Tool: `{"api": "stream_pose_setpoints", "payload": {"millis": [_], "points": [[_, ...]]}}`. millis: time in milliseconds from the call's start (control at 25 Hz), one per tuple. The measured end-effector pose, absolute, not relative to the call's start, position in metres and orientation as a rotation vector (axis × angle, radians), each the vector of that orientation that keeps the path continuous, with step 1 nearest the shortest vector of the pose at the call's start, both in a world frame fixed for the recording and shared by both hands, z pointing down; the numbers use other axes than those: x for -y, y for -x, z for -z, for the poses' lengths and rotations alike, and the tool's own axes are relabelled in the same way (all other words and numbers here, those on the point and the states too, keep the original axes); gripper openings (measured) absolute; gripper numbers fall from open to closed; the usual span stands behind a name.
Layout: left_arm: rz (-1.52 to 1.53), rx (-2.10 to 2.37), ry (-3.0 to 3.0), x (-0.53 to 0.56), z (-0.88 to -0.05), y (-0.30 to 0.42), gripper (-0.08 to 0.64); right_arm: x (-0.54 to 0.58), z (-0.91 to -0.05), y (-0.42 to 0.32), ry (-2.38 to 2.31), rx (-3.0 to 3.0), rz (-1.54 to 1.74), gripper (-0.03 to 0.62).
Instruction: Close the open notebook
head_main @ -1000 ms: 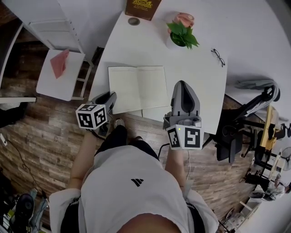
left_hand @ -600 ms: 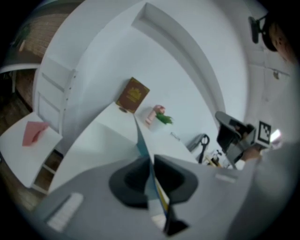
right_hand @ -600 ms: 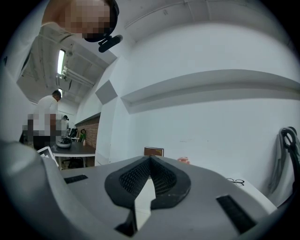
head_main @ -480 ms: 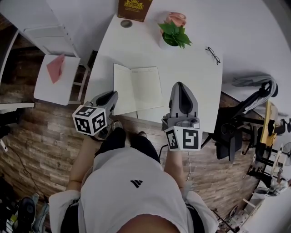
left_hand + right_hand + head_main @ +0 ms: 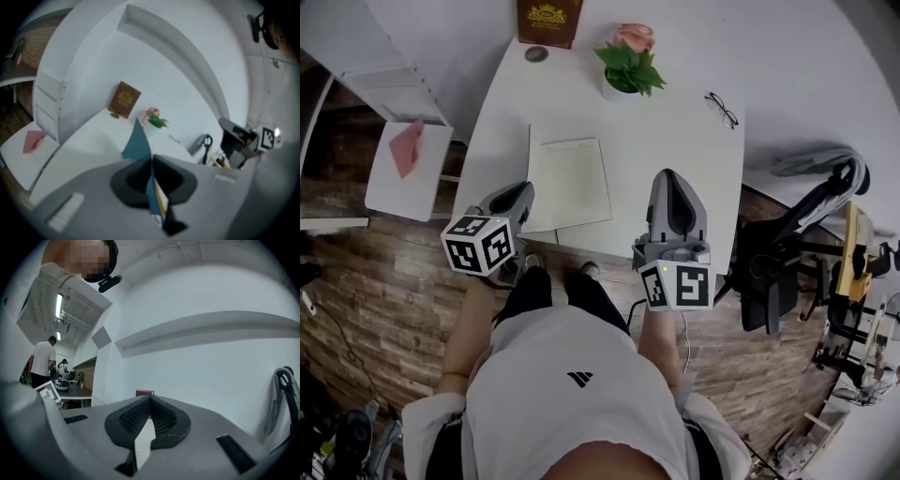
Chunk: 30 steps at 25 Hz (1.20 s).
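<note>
Notebook (image 5: 579, 183) lies near the front edge of the worktop (image 5: 675, 122). Its teal cover (image 5: 137, 140) stands raised on edge, pinched in the clenched jaws of the left gripper (image 5: 151, 164). To close it well, swing the cover over the pages in an arc about the spine and let go low. The right gripper (image 5: 149, 401) hovers beside, jaws together on nothing.

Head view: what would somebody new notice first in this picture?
Probably the two big grey grippers with black-and-white marker cubes, at the front edge of the white table. The left gripper pinches the teal cover of the notebook and holds it tilted up off the pages, while the right gripper is shut and empty. At the back of the table stands a green potted plant.
</note>
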<state>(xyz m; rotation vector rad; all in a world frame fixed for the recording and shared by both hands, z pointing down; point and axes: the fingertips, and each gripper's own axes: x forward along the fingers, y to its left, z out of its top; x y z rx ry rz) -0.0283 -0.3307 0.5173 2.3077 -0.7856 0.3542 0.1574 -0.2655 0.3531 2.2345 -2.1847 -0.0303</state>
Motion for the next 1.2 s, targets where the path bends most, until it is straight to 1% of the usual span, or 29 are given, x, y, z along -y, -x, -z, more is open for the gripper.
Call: {"api": "stream_pose_setpoints", "payload": {"millis": [600,1200], "points": [[-0.482,0.819,-2.341,0.324,-0.52,-0.05,0.02,0.246,-0.349,-0.217,-2.225,2.227,0.028,-0.002],[-0.64,0.858,-2.284,0.316,-0.566,-0.109,0.026,0.223,-0.359,-0.278,-2.239,2.216,-0.011,-0.002]]}}
